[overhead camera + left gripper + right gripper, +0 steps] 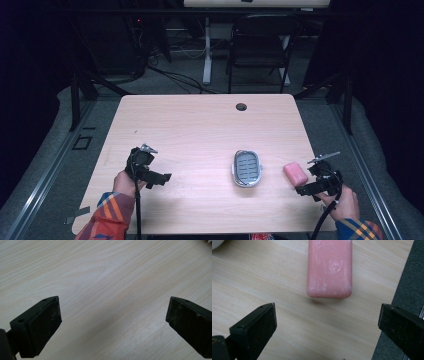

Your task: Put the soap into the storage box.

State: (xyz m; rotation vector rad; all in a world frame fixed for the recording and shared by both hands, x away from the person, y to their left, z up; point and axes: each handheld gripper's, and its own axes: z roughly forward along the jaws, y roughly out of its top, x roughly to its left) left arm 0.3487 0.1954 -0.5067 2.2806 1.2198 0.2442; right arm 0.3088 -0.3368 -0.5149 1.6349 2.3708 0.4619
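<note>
One pink soap bar (329, 268) dead ahead at twelve o'clock of the released right hand-held gripper (325, 327), long axis in line with its reach, far nearer than the likewise released left hand-held gripper (159, 177).

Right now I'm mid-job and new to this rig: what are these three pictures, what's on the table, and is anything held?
A person sits at a wooden table with a handheld two-jaw gripper in each hand. The high view looks down from above: left gripper, right gripper. The other two views come from cameras riding on each gripper, looking along its black jaws. On the table lie a pink soap bar and a grey soap dish, apart from each other. Both grippers are open and hold nothing. The right gripper's jaws point at the soap bar, not yet around it.
</note>
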